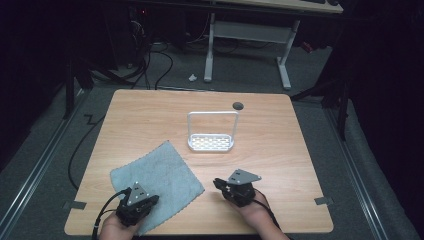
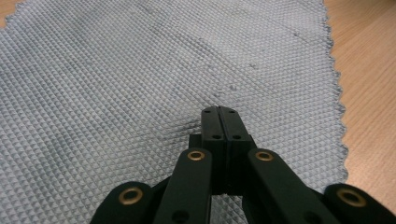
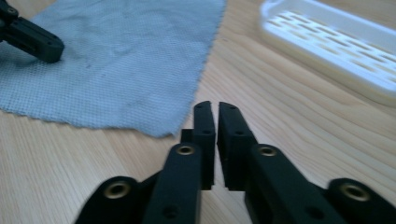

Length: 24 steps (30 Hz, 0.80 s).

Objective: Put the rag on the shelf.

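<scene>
Wooden and pale, the table point(image 1: 280, 150) takes up most of the scene, its top bare apart from a few things. Largest of these is a grey-blue cloth point(image 1: 160, 180), lying flat on the near left part of the table, one corner pointing toward the far side and another reaching almost to the near edge. Beyond it, around the middle of the table, stands a white rack point(image 1: 212, 131) with a slotted base and a tall wire hoop. A small dark round spot point(image 1: 238, 105) sits near the far edge; from here I can't quite tell whether it is a hole or a cap.

Over the near corner of the cloth sits the left gripper point(image 2: 219, 112), its jaws pressed together with their tips down on the weave; a faint pucker in the fabric there may mean a fold is pinched, but I can't be sure. On the bare wood just right of the cloth's edge is the right gripper point(image 3: 214, 108), its jaws all but shut, a thin slit between them and nothing held.
</scene>
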Available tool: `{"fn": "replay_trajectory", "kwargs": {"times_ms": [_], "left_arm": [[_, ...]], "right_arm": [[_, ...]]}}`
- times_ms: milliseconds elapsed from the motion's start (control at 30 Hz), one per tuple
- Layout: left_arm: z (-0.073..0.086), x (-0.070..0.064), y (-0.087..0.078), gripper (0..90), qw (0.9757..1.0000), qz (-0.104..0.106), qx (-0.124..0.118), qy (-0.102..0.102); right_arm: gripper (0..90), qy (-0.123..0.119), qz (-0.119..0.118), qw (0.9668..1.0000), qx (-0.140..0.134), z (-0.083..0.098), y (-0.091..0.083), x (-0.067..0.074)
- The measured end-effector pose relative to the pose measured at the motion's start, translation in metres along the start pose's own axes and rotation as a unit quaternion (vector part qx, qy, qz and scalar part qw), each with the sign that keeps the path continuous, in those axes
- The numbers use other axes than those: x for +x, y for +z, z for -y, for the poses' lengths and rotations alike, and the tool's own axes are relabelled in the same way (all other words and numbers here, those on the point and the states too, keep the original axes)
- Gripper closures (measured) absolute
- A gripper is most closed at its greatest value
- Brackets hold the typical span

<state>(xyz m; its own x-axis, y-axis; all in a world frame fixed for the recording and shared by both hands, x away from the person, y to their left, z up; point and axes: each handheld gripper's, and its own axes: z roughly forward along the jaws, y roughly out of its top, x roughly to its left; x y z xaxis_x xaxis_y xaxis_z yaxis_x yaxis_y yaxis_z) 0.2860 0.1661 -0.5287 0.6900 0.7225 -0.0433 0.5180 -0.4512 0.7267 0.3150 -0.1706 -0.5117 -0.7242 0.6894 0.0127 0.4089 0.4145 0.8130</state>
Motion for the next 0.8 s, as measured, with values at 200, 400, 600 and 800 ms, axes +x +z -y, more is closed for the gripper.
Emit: {"fn": "replay_trajectory", "kwargs": {"times_ms": [200, 400, 600, 800], "left_arm": [[0.001, 0.0, 0.0, 89.7, 1.0, -0.002, -0.004, -0.007], [0.001, 0.001, 0.0, 89.7, 0.9999, 0.002, -0.005, -0.011], [-0.002, 0.0, 0.003, 89.7, 0.9999, 0.011, -0.003, -0.006], [-0.005, -0.006, 0.005, 89.7, 0.9992, 0.038, 0.005, 0.01]], "right_arm": [[90.0, -0.035, -0.031, 0.9983, 0.035, -0.012, 0.034, 0.019], [90.0, -0.047, -0.036, 0.996, 0.067, -0.009, 0.045, 0.023], [90.0, -0.05, -0.042, 0.9955, 0.068, 0.002, 0.029, 0.027], [90.0, -0.058, -0.051, 0.9944, 0.072, 0.021, 0.0, 0.04]]}}
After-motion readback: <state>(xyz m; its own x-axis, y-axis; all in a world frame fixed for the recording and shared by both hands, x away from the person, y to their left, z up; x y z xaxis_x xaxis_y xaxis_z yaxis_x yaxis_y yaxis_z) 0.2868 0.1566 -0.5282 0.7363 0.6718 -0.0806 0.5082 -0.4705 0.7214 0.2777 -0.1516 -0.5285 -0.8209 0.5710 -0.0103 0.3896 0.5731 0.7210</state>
